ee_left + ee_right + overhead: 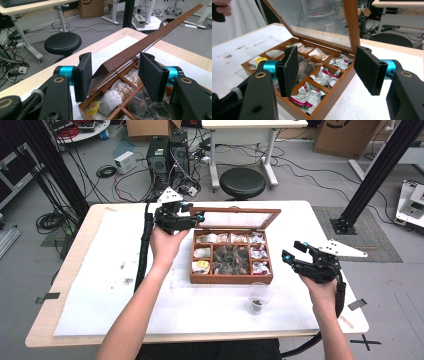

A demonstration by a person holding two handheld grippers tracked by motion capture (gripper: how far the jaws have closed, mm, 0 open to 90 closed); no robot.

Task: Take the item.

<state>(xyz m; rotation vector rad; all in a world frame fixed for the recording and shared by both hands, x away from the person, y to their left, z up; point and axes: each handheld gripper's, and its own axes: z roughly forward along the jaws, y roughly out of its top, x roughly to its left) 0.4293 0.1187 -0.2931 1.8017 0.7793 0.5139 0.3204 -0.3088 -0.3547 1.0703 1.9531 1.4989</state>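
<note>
A wooden tea box [231,279] with several compartments of tea bags [231,260] stands mid-table, its glass-paned lid [235,211] raised at the back. My left gripper [197,216] sits at the lid's left corner. In the left gripper view it [115,75] is open, the lid's edge [150,41] running between the jaws without touching either pad. My right gripper [294,250] hovers right of the box, open and empty. In the right gripper view it [327,75] faces the box's corner [332,100], with wrapped bags [307,96] and the lid frame [350,22] beyond.
A clear plastic cup [259,297] with something dark at its bottom stands just in front of the box. A white foam sheet [100,280] covers the table. Behind the table are a black stool [242,182], computer towers [167,152] and loose cables.
</note>
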